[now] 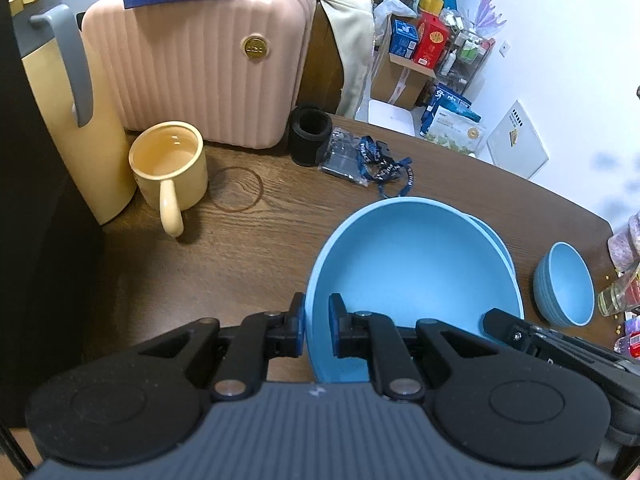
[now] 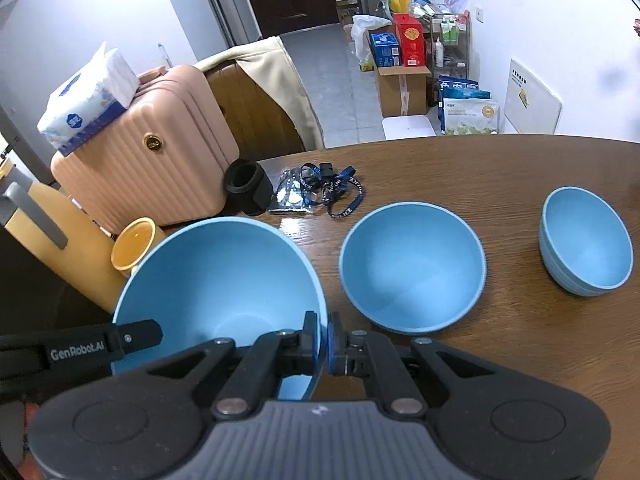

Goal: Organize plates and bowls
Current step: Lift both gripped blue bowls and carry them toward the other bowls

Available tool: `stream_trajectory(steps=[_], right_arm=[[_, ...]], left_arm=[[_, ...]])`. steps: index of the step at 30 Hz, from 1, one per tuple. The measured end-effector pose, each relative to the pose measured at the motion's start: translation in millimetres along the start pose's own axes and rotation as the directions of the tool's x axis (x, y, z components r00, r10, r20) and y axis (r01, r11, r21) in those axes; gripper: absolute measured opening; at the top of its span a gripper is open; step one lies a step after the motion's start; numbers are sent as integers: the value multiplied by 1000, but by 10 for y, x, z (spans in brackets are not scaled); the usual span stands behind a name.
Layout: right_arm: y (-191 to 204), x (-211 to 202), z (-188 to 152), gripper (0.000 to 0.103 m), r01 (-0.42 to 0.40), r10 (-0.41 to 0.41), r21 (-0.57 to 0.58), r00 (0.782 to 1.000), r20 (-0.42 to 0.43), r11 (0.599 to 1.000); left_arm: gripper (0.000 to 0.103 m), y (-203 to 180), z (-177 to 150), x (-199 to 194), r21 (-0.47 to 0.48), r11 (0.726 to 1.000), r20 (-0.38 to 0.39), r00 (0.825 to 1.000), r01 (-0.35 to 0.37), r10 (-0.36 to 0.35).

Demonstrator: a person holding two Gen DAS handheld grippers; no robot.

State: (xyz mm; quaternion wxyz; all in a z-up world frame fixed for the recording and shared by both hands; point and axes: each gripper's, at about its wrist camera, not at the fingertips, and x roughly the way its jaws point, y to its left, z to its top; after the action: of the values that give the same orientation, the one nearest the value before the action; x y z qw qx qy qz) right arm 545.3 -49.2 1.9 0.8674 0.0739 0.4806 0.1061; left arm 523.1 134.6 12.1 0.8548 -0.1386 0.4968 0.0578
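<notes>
A large blue bowl (image 1: 416,264) (image 2: 216,276) is held between both grippers above the brown table. My left gripper (image 1: 317,330) is shut on its left rim. My right gripper (image 2: 324,340) is shut on its right rim, and its tip shows in the left wrist view (image 1: 504,320). A medium blue bowl (image 2: 412,268) stands on the table to the right of the large one; only its edge (image 1: 496,240) shows behind the large bowl in the left wrist view. A small blue bowl (image 2: 586,240) (image 1: 566,284) stands farther right.
A yellow mug (image 1: 170,168) (image 2: 134,248) and a yellow thermos jug (image 1: 68,104) stand at the left. A pink suitcase (image 1: 200,64) (image 2: 148,152), a black cup (image 1: 310,134) and a blue lanyard (image 1: 380,168) lie behind. Glass jars (image 1: 620,296) stand at the right edge.
</notes>
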Motion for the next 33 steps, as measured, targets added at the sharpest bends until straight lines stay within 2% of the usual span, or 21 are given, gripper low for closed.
stream_trajectory(steps=[7, 16, 24, 33], right_arm=[[-288, -229, -84, 5, -17, 17, -27, 1000, 2, 1000], [-877, -517, -217, 4, -20, 21, -19, 1000, 13, 1000], [-1446, -691, -350, 4, 10, -10, -2, 1000, 13, 1000], [-2093, -754, -575, 4, 47, -47, 43, 999, -8, 998]], left_arm=[[13, -307, -239, -150, -25, 1000, 12, 1000, -12, 12], [13, -847, -549, -255, -18, 1000, 22, 1000, -9, 9], [13, -1371, -822, -206, -3, 1000, 10, 1000, 21, -21], [13, -1897, -1160, 15, 29, 998, -32, 998, 49, -48]])
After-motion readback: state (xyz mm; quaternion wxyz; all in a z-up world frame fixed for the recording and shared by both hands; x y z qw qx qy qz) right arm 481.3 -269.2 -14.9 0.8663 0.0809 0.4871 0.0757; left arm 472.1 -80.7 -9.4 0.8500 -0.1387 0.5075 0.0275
